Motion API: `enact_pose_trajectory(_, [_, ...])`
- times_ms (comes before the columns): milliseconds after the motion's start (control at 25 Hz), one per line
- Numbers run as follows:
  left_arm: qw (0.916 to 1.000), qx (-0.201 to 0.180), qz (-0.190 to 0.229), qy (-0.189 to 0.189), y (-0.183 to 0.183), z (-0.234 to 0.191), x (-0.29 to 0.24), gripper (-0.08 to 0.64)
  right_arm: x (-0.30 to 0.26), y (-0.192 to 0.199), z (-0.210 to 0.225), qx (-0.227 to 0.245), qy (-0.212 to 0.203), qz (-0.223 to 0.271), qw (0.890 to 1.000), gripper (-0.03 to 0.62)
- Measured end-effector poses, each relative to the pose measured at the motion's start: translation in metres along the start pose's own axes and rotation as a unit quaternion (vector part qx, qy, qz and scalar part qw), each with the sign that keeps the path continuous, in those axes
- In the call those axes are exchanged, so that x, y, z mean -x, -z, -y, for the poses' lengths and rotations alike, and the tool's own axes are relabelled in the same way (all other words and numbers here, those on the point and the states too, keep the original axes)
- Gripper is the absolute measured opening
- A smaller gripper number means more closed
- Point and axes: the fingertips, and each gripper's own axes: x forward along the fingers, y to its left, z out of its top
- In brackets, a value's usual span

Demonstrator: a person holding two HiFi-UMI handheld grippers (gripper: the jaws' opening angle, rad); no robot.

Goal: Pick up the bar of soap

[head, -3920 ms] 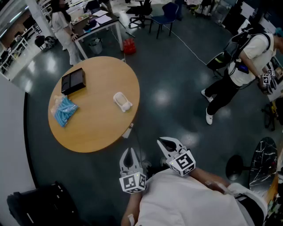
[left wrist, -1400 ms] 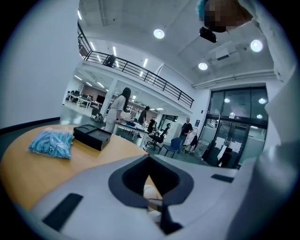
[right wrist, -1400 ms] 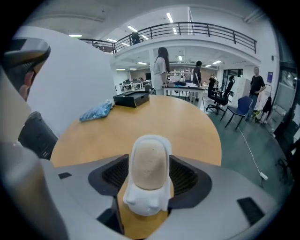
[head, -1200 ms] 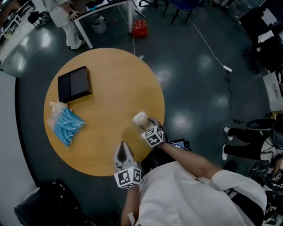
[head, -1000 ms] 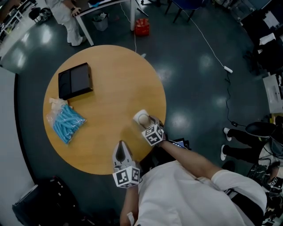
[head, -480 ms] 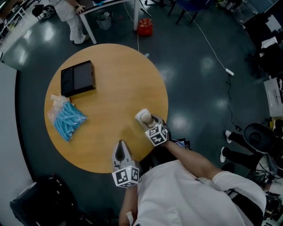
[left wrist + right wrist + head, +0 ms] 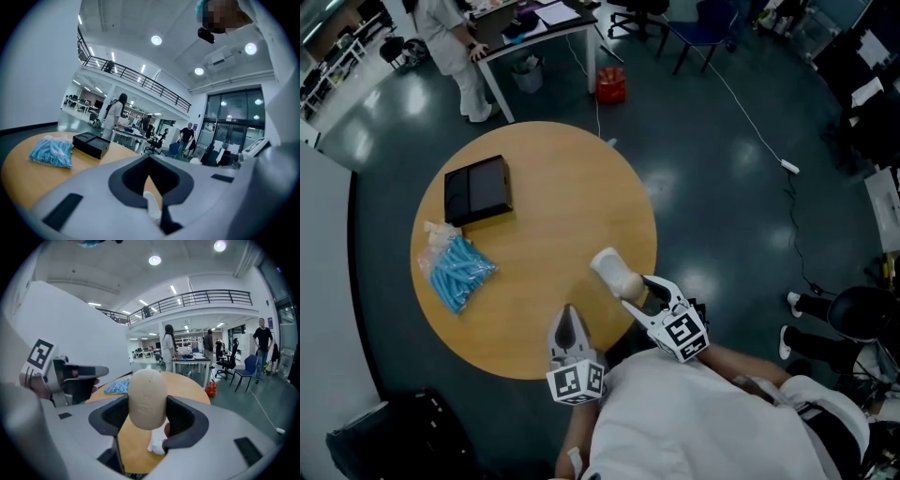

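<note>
Bar of soap [image 7: 146, 390], beige with rounded ends, stands upright between the jaws of the right gripper [image 7: 147, 413]. The jaws are clamped on its two sides, fairly wide because the bar is wide. In the head view the soap sits at the near right edge of the round wooden desk [image 7: 544, 216], held up off the surface. A white soap dish [image 7: 605, 263] lies on the desk just beside it on the far side; the right gripper view shows the dish lower down, under the bar. Can't tell from the head view whether bar and dish touch. The right gripper comes in from the near right, its marker cube toward the person. Left gripper [image 7: 567, 317] hangs over the near edge of the desk, left of the soap and apart from it. Its jaws are together at the tips with nothing held. Further out on the desk, a bag of blue pieces [image 7: 457, 274] lies at the left side and a black box [image 7: 478, 189] sits just beyond it. Both are well apart from the soap. Off the desk, on the dark glossy floor: a person in white [image 7: 455, 42] at a far table, a red object [image 7: 611, 84] and a blue chair [image 7: 703, 23].
</note>
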Motion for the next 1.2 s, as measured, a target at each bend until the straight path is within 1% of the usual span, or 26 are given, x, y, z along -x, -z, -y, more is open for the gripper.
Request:
enact_pose_trajectory(160, [0.9999, -0.005, 0.004, 0.010, -0.004, 0.014, -0.004, 0.006, 0.022, -0.009, 0.001, -0.004, 0.001, 0.025, 1.000, 0.259])
enact_pose_trajectory(320, [0.9997, -0.011, 0.011, 0.019, -0.009, 0.025, -0.012, 0.006, 0.022, -0.013, 0.009, -0.008, -0.003, 0.035, 0.999, 0.259])
enact_pose_trajectory(480, [0.9994, -0.020, 0.018, 0.022, -0.014, 0.030, -0.011, 0.006, 0.025, -0.019, 0.012, -0.002, 0.002, 0.048, 0.999, 0.259])
enact_pose_trajectory(1200, [0.9994, -0.023, 0.018, 0.016, -0.011, 0.032, -0.001, 0.006, 0.030, -0.019, 0.011, 0.002, 0.005, 0.055, 0.998, 0.259])
